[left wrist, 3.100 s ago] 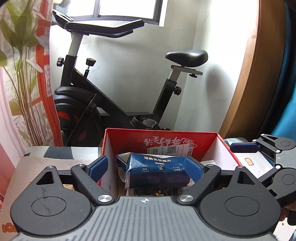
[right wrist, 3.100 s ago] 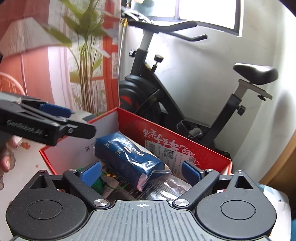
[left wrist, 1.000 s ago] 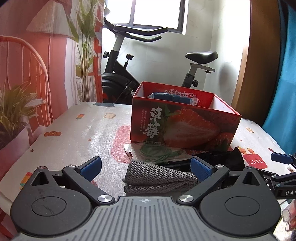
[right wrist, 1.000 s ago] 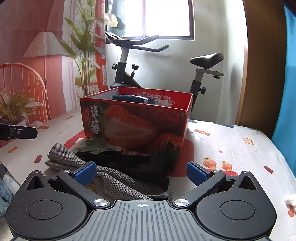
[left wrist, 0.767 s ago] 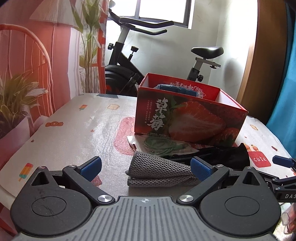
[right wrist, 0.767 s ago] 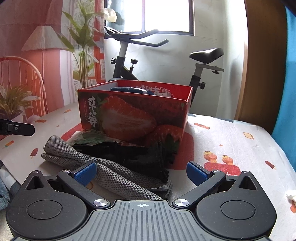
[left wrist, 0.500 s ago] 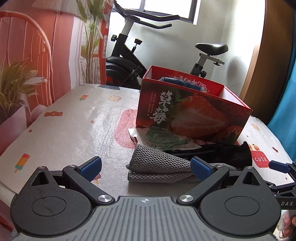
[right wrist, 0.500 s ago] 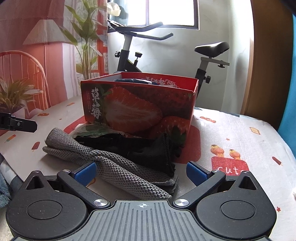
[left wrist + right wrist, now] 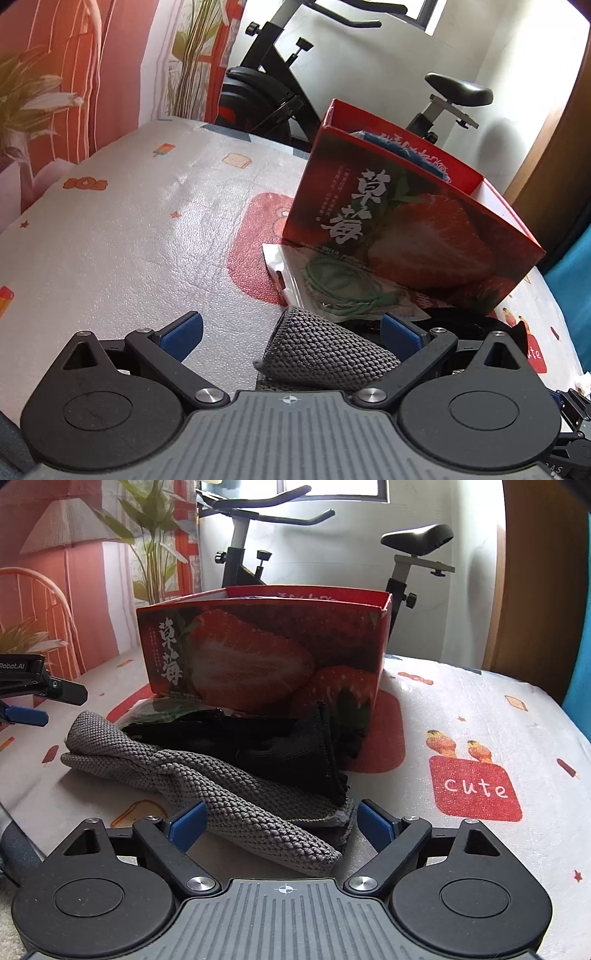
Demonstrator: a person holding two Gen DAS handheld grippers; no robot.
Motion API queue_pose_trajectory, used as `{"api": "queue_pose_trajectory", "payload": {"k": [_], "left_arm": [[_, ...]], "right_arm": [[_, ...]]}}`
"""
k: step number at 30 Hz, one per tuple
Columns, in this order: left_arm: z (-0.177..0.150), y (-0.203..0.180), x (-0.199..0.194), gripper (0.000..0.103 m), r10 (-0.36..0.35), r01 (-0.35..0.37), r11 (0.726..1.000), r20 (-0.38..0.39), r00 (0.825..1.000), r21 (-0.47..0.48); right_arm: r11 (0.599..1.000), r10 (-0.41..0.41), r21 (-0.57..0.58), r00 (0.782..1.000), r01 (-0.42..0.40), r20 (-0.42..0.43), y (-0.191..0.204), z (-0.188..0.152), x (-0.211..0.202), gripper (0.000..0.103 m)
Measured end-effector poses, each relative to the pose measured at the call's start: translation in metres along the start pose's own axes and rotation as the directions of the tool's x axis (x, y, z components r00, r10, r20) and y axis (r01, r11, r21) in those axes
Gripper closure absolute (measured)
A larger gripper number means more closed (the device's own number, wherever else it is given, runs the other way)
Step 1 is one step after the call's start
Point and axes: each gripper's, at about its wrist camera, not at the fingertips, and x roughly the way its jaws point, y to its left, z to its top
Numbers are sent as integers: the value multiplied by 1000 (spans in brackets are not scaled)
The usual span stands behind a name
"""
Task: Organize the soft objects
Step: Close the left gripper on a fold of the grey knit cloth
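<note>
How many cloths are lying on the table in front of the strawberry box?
2. A grey cloth lies nearest both open grippers; a black cloth lies behind it, partly on it, against the box. More may be hidden underneath.

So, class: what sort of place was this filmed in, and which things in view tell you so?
Most likely a room in someone's home. An exercise bike stands by a window behind the table, whose cover is printed with sweets and toast, and a potted plant stands in the corner.
</note>
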Motion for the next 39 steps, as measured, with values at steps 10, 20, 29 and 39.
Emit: {"api": "queue_pose_trajectory", "payload": {"k": [10,20,29,39], "left_arm": [[-8,8,43,3,-42,32,995,-106,993,-90],[-23,9,32,58,-66,59,997,-117,991,-55],[-31,14,21,62,-63,59,998,-107,992,-37],[-33,12,18,62,-54,53,999,-100,994,-14]], "right_arm": [[999,24,49,999,-22,-31,-7,-5,15,34],[997,77,18,996,-77,-33,-1,-5,7,63],[995,97,30,995,-96,-38,-3,-5,6,67],[994,103,43,994,-101,-44,-4,-6,7,66]]}}
